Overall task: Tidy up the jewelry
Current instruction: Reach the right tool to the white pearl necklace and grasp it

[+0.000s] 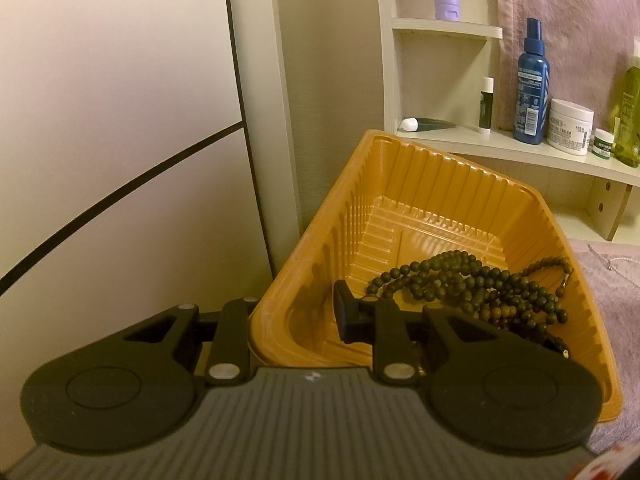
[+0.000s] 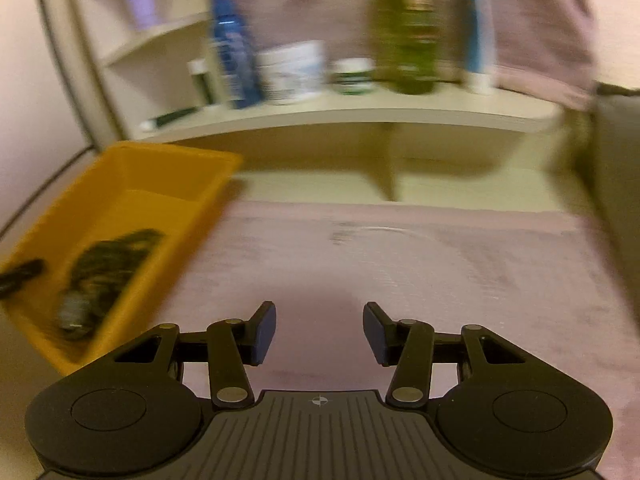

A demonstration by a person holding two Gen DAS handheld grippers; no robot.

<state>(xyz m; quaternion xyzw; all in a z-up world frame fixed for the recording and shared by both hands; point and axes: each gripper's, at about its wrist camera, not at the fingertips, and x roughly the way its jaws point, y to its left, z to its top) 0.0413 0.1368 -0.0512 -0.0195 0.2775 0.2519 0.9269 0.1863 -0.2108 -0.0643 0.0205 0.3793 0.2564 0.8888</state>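
Note:
An orange plastic tray [image 1: 404,184] stands tilted on its left side, and dark green bead strands [image 1: 480,288] lie heaped in it. My left gripper [image 1: 298,314] is shut on the tray's near wall, one pad [image 1: 344,314] inside and the other hidden outside. In the blurred right wrist view the tray [image 2: 160,162] and beads [image 2: 112,264] are at the left. My right gripper [image 2: 319,332] hangs open over the pink cloth [image 2: 440,280], with nothing between its fingers. A thin silver chain [image 1: 612,260] lies on the cloth, a faint streak [image 2: 372,232] ahead of the right gripper.
A cream shelf unit [image 1: 500,148] behind the tray carries a blue spray bottle [image 1: 532,84], a white cream jar [image 1: 570,126], a green bottle [image 2: 408,28] and small tubes. A pale wall panel [image 1: 120,120] stands left of the tray. A pink towel [image 1: 568,20] hangs at the back.

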